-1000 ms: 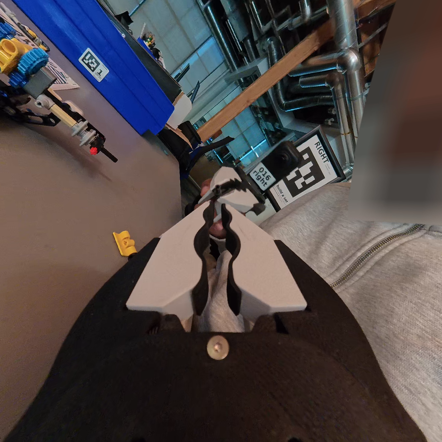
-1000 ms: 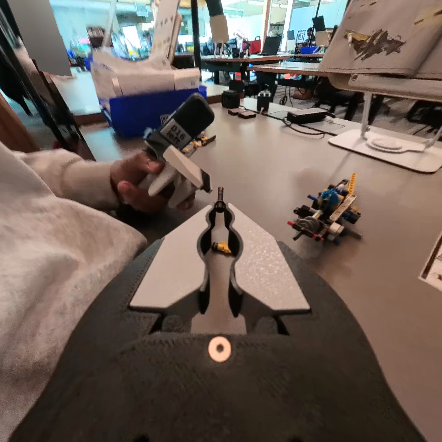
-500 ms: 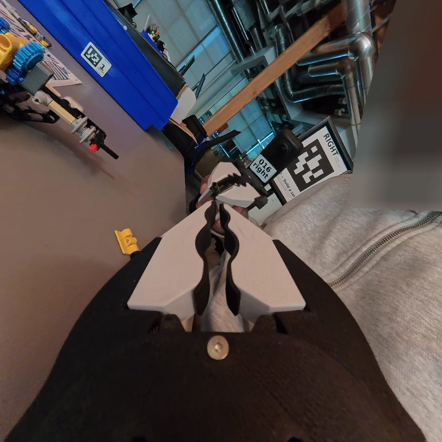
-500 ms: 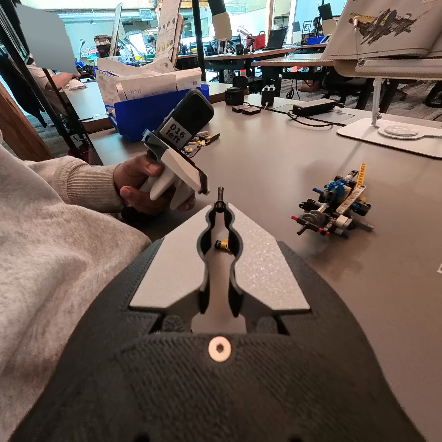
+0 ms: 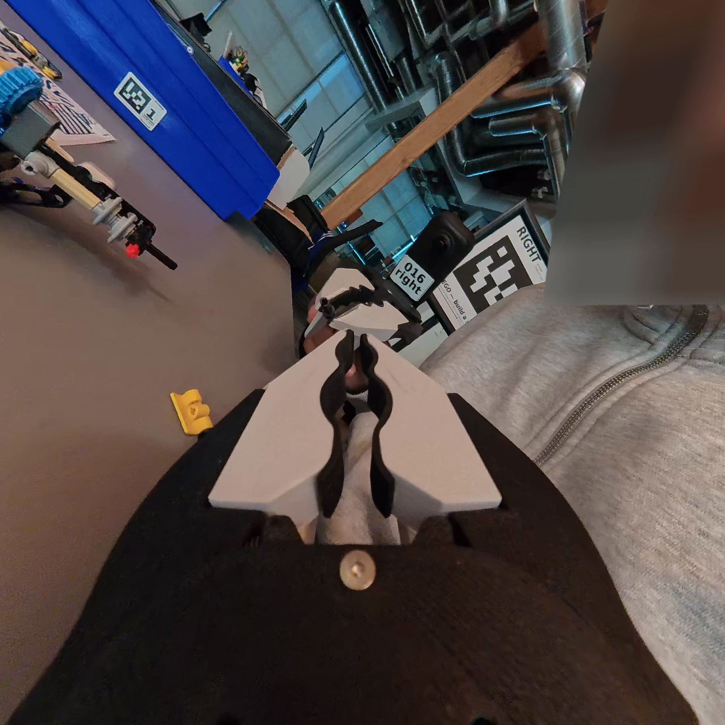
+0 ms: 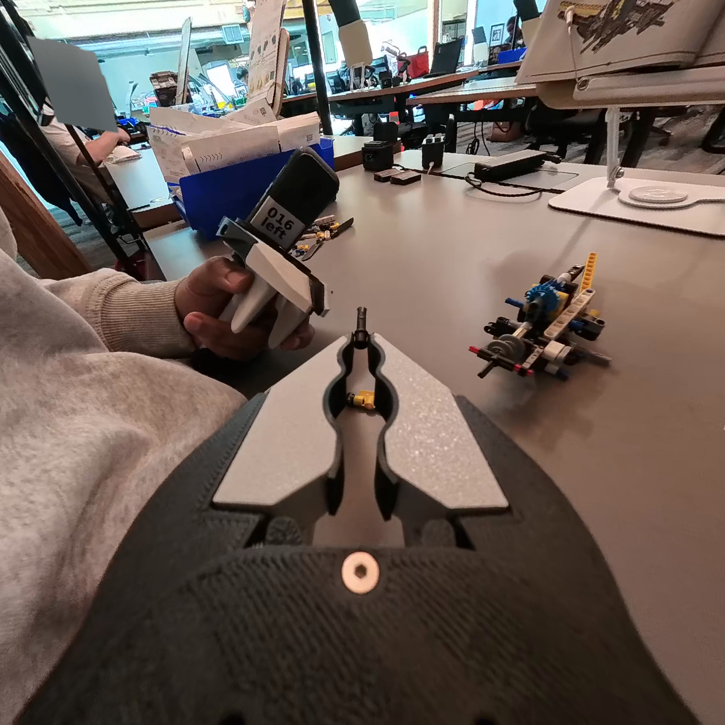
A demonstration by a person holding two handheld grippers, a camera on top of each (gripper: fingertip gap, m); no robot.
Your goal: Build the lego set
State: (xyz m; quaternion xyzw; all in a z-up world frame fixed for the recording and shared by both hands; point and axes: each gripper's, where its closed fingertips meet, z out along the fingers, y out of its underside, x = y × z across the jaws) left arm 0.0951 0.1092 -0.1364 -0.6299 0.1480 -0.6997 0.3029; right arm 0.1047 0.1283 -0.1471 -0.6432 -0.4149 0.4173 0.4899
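Right gripper pinched at the very tips on a small black pin, most of it poking forward past the tips. Left gripper raised off the table, jaws nearly together with a thin gap, nothing between them. Yellow connector piece lying loose on the grey table, seen through the right gripper's fingers; same piece just beside the left gripper's body in the left wrist view. Partly built lego model standing well apart to the right. Likely handling: pin hard, light, smooth, apt to twist or pop out of a tip-only grip; best held across the collar, pushed straight along its axis. Yellow piece rigid, featherweight, prone to skating on the tabletop; best taken across flat sides. Model probably easy to knock apart; brace at the frame, not the gears.
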